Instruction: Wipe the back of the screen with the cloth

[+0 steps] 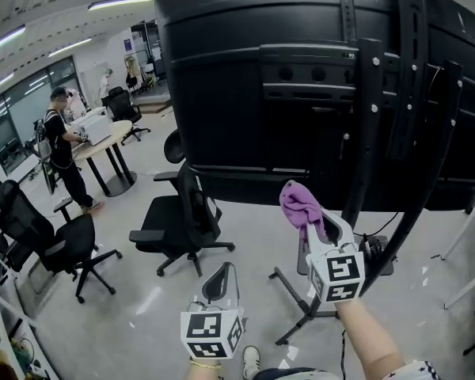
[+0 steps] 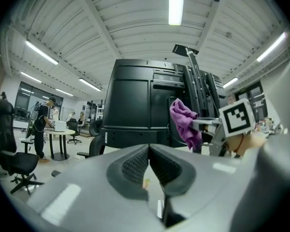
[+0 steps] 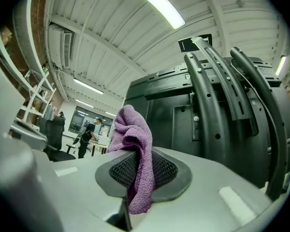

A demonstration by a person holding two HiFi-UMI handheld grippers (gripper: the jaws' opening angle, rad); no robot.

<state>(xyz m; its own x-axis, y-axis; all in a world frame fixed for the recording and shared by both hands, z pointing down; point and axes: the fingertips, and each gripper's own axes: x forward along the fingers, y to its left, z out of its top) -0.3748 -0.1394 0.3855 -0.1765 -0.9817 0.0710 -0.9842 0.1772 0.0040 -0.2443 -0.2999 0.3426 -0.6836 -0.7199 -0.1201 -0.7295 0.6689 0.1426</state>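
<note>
Pinched in the right claw [image 3: 142, 170]: the purple cloth [image 3: 134, 139]. Jaws closed down on its middle fold, a bunched head poking out past the tips, a short tail hanging back between the pads. Left claw [image 2: 149, 164] pressed together with nothing in it, sitting low in the head view at about 7 o'clock from the right one.

Towering ahead, the black screen [image 1: 253, 93], back side facing this way, filling the head view from 10 to 2 o'clock. Long axis running 9 to 3. Bolted across its right half, two dark stand rails [image 1: 372, 133] running roughly 12 to 6.

Key relation: from the right claw [image 1: 307, 229], screen back at 12 o'clock, up and forward, with the cloth [image 1: 298, 203] overlapping the lower edge just left of the rails. Touching or just short of the plastic: cannot tell from any view. Plainly nearer than the left claw [image 1: 222, 274], so presumably the wiping hand.

Probably at or just before the first stroke. Next, most likely: press the bunched end onto the panel and sweep along the long axis toward 9 o'clock, then work upward in rows. Worth watching: rails and bolt heads at 1 o'clock, apt to snag the cloth or knock the claw.

Off at 9 o'clock, office chairs [image 1: 188, 204] and a person [image 1: 62, 153], well apart from the screen.
</note>
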